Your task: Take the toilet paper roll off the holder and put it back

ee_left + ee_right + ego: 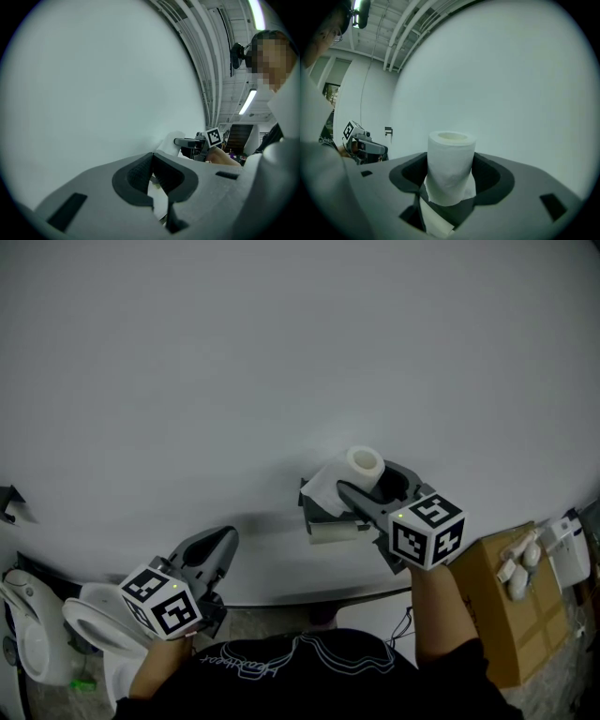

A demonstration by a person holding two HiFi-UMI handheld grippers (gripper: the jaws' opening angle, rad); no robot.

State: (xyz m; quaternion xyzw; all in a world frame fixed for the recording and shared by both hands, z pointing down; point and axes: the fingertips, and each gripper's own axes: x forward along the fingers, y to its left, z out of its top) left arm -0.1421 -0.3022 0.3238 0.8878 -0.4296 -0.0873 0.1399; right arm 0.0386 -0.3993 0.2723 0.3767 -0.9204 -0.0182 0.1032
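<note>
White wall [281, 352], toilet [91, 617], brown cardboard box [514, 620]

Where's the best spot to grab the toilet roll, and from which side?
Grip the roll across its curved sides at mid-height, coming in level from the room side. It stands upright, core up, so its round sides face the jaws. The right gripper holds it that way. Keep off the loose tail hanging below.

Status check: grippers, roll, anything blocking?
Left gripper shut, empty, off to the side. Right gripper shut on toilet paper roll, upright, at the holder. Nothing in the way.
</note>
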